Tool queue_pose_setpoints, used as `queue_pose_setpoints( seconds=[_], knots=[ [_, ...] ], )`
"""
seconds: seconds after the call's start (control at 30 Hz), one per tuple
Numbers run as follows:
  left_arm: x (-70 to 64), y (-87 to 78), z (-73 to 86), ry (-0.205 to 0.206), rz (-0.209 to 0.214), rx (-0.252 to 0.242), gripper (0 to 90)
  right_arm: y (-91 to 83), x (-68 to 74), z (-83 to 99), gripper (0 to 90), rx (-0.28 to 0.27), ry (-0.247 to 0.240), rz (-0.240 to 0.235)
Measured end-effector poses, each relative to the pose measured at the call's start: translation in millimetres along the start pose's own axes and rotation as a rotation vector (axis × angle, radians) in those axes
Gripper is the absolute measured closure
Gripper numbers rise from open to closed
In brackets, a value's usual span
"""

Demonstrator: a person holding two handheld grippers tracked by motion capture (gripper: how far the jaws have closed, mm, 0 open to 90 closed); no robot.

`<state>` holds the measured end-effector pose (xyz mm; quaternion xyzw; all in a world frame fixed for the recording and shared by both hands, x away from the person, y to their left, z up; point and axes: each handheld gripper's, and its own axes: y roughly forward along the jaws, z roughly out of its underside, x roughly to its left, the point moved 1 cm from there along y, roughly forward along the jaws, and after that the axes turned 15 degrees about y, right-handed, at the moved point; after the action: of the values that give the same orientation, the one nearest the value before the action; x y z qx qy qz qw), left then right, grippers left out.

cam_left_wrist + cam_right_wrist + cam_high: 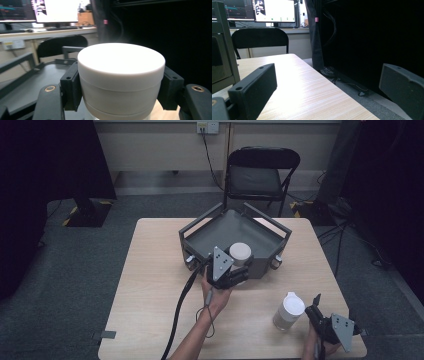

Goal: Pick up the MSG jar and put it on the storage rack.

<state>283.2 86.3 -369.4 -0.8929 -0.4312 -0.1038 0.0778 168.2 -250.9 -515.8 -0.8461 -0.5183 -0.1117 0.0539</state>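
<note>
A white round jar (240,252) with a flat lid is gripped by my left gripper (236,269), at the front wall of the grey metal tray (200,227). In the left gripper view the jar (121,75) sits between both black pads (72,88), with the tray floor behind it to the left. I cannot tell whether the jar rests on anything. My right gripper (314,307) is low at the table's front right, open, with nothing between its jaws (328,92). A white lidded bottle (289,311) stands upright just to its left.
The tray has raised bar rails and stands at the back middle of the wooden table (150,285). A black folding chair (260,172) stands behind the table. The table's right edge (342,100) is close to my right gripper, with carpet below.
</note>
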Motion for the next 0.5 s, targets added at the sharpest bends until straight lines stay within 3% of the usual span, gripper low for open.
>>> queue_pose_setpoints(
  seconds=[0.27,0.5],
  knots=[
    [11.3,5.9,-13.1,-0.007,-0.064,0.02,34.5,0.0,-0.3,-0.1,0.1,0.0,-0.001,-0.001],
    [21.0,9.3,-20.4,-0.027,-0.087,0.009,34.5,0.0,-0.4,-0.1,0.1,0.001,-0.002,-0.003]
  ],
)
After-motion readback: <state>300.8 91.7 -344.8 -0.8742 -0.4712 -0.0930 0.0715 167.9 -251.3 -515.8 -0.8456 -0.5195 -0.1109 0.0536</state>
